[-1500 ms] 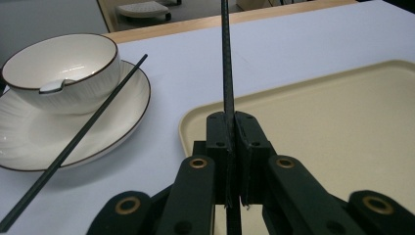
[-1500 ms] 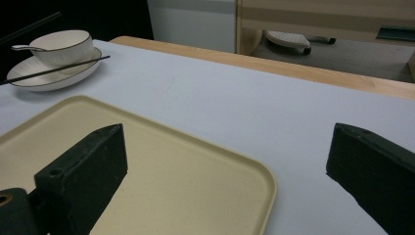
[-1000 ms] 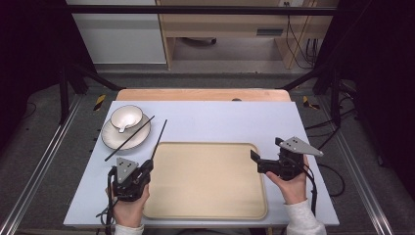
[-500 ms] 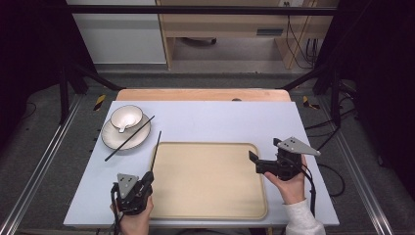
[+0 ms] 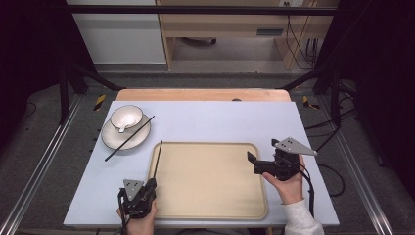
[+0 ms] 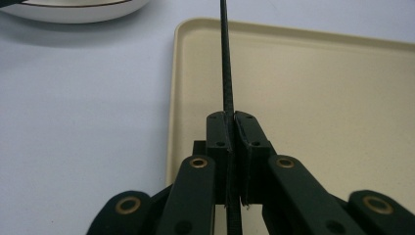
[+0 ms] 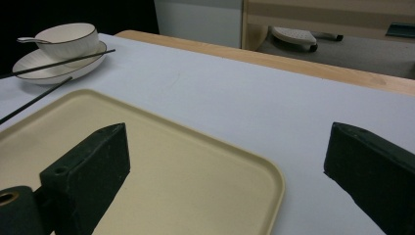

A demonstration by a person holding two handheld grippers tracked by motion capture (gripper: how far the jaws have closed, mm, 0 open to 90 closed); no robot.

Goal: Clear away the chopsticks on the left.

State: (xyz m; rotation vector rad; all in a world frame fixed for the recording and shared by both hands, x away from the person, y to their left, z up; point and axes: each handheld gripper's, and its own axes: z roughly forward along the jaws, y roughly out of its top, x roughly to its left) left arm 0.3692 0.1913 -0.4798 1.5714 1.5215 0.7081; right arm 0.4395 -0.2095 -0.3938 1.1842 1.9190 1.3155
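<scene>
My left gripper (image 5: 149, 186) is near the table's front edge, by the left rim of the beige tray (image 5: 210, 205). It is shut on the near end of a black chopstick (image 5: 157, 159) that points away along the tray's left rim. In the left gripper view the chopstick (image 6: 226, 68) runs straight up from the closed gripper (image 6: 234, 122). A second chopstick (image 5: 128, 139) lies across the white plate (image 5: 111, 138), which carries a bowl (image 5: 126, 116) with a spoon (image 7: 30, 40) in it. My right gripper (image 5: 254, 164) hovers open over the tray's right edge, with nothing between its fingers.
The tray (image 7: 161, 156) has nothing on it. The pale blue table top (image 5: 220, 122) ends in a wooden strip at the far edge (image 5: 200, 94). Black frame legs and cables stand beyond the table.
My left gripper has drawn back toward the near edge, pulling the held chopstick with it. The right gripper has shifted slightly lower and stays open.
</scene>
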